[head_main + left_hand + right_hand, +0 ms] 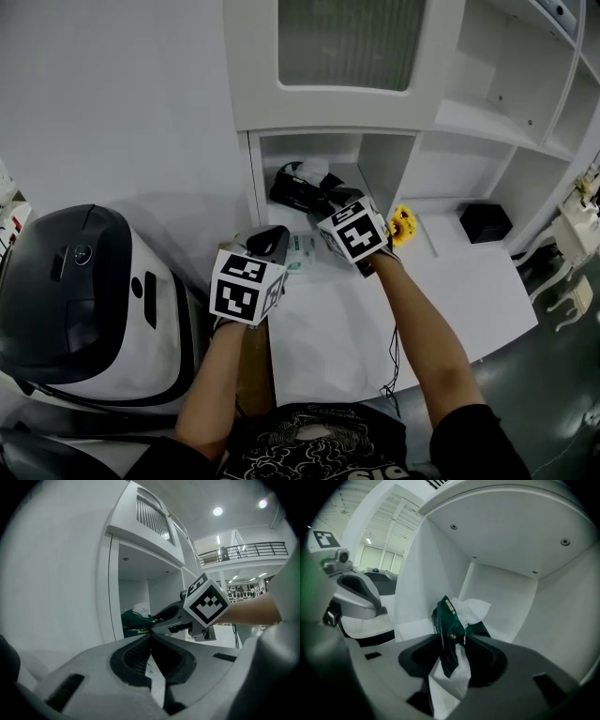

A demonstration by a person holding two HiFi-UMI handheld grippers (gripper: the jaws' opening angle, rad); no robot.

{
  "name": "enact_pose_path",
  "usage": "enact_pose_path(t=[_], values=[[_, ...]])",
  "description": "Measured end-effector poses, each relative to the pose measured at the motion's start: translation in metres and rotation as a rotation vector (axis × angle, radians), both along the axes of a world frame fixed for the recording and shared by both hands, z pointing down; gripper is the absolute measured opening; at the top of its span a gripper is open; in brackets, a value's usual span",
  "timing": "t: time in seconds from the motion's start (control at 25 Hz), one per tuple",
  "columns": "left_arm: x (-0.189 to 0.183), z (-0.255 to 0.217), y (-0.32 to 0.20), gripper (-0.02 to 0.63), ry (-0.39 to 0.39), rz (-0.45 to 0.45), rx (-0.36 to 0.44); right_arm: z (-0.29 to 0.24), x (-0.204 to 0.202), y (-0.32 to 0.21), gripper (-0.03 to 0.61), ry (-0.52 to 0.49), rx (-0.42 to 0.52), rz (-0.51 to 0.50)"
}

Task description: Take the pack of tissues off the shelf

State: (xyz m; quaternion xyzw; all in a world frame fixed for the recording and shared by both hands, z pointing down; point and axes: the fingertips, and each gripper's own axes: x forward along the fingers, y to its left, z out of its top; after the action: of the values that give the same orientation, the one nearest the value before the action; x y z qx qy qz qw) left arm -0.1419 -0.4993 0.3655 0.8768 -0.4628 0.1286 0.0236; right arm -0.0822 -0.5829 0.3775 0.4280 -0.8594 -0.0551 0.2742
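The pack of tissues (296,190) is dark green, with white tissue poking from its top, and lies in the low open cubby (380,164) of the white shelf unit. My right gripper (324,202) reaches into that cubby. In the right gripper view its jaws are shut on the pack of tissues (449,625), pinching the wrapper edge-on between the pads. My left gripper (273,240) hovers just in front of the cubby, to the left of the right one, shut (151,638) with nothing in it. From there I see the pack of tissues (133,620) behind the right gripper (161,620).
A big white-and-black machine (84,300) stands close on the left. The white desk (450,300) carries yellow flowers (402,225), a black box (486,222) and a small green-printed packet (302,251). A ribbed-glass cabinet door (347,42) hangs above the cubby.
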Motion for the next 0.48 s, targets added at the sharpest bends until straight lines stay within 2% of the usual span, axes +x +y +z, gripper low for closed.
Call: enact_pose_path(t=[0.48], values=[[0.0047,0.0065,-0.0010,0.005,-0.009,0.000,-0.011,0.0017,-0.0043,0.0021,0.092,0.011,0.014,-0.026]])
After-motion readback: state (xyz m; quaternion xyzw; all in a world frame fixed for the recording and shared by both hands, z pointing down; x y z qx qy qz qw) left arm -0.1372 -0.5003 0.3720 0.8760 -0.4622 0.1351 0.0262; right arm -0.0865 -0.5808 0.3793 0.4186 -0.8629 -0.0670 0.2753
